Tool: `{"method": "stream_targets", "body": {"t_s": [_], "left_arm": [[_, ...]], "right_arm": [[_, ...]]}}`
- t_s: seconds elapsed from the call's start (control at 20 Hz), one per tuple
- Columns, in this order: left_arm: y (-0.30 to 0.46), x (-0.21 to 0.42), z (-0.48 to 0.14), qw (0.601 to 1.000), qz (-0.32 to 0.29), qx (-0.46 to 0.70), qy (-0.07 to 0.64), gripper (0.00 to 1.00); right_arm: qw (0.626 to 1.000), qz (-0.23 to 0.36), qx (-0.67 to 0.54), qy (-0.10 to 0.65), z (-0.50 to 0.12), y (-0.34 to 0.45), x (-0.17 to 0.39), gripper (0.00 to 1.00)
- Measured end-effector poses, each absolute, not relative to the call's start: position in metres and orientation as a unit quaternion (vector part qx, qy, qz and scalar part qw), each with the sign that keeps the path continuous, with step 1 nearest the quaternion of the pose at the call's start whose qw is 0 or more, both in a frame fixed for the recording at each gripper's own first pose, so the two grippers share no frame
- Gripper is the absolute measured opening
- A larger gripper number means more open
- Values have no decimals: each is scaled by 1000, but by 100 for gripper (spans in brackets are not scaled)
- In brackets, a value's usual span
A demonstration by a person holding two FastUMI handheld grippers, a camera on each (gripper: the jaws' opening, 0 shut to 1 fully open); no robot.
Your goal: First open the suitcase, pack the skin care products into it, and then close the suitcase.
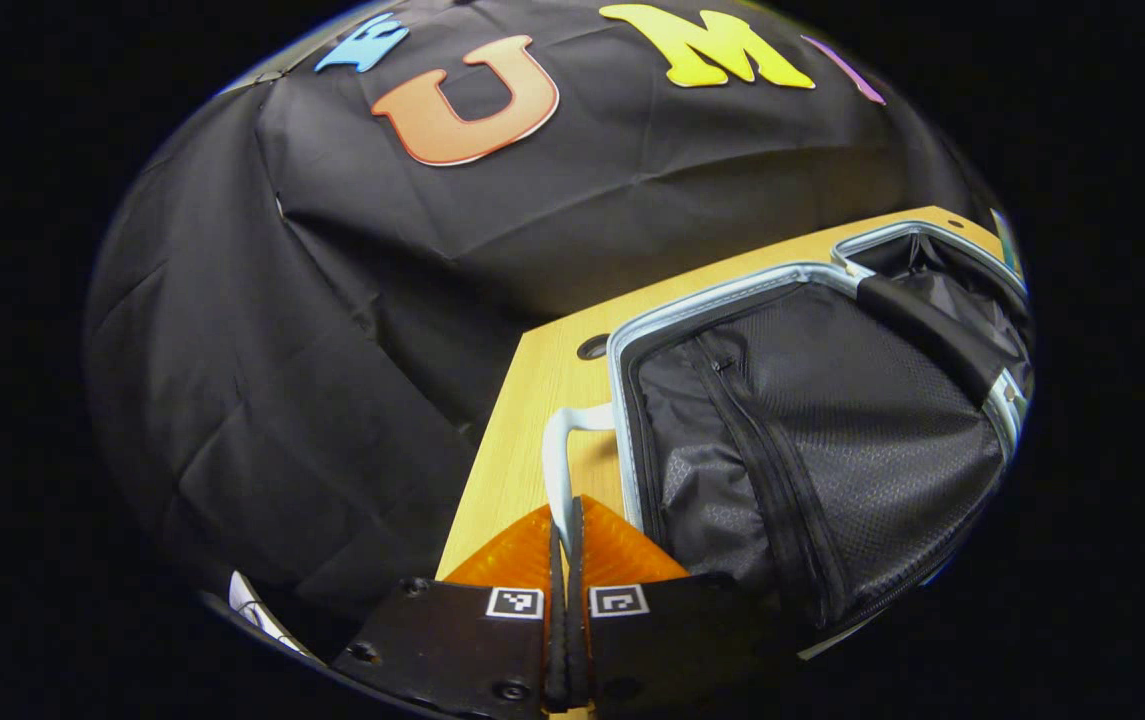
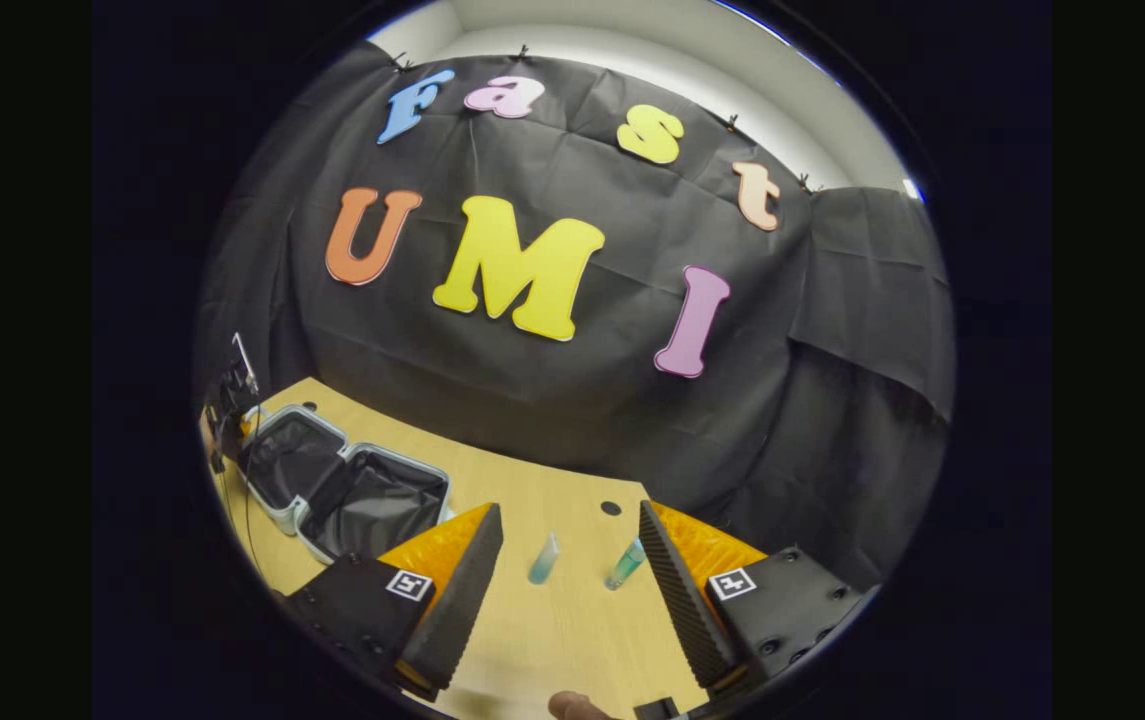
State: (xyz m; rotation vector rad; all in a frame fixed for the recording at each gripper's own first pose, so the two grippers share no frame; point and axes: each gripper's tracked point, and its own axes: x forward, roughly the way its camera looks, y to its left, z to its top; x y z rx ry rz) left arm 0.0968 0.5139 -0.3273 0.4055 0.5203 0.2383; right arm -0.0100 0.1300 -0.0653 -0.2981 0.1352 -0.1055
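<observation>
Suitcase open on the desk; two bottles lie ahead of the spread right tongs.

In the right gripper view the right tongs [image 2: 564, 570] stand released, fingers wide apart, holding nothing, and the two small skin care bottles [image 2: 543, 558] [image 2: 624, 565] sit on the bare desk [image 2: 562, 640] just beyond the fingertips, framed between them, both apparently upright and leaning slightly; the blue-green one is close by the right-hand finger. The open suitcase [image 2: 347, 490] lies well apart from them, toward the desk's left edge in that view, both halves flat. In the left gripper view the left tongs [image 1: 566, 545] are clenched on the suitcase handle [image 1: 558, 470], the dark mesh lining [image 1: 832, 420] beside them. By my judgement the right tongs are the nearer for the bottles: a short reach forward, then a carry leftward to the case.
</observation>
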Motion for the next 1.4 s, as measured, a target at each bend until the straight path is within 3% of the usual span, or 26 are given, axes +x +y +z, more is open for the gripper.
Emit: {"method": "stream_targets", "body": {"t_s": [0.2, 0.25, 0.35, 0.5, 0.55, 0.7, 1.1, 1.15, 1.4], "left_arm": [[524, 94, -320, 933, 130, 218, 254, 9], [533, 91, -314, 925, 149, 239, 254, 16], [540, 87, -305, 920, 161, 253, 253, 53], [532, 75, -293, 922, 167, 241, 252, 89], [521, 72, -286, 927, 164, 231, 246, 93], [481, 67, -262, 936, 157, 223, 221, 99], [315, 71, -215, 955, 97, 221, 173, 99], [291, 71, -210, 957, 89, 221, 165, 95], [167, 79, -201, 969, 29, 200, 143, 99]], "right_arm": [[987, -32, -144, 57, -65, 142, -8, 81], [988, -29, -140, 61, -67, 142, -7, 81], [989, -21, -131, 64, -69, 140, -5, 81], [990, -18, -121, 66, -71, 127, 0, 81], [991, -16, -116, 68, -73, 121, 2, 81], [991, -10, -109, 76, -81, 104, 8, 81], [992, 8, -92, 82, -89, 48, 33, 81], [992, 8, -90, 82, -90, 39, 36, 81], [992, 4, -93, 89, -98, -9, 50, 81]]}}
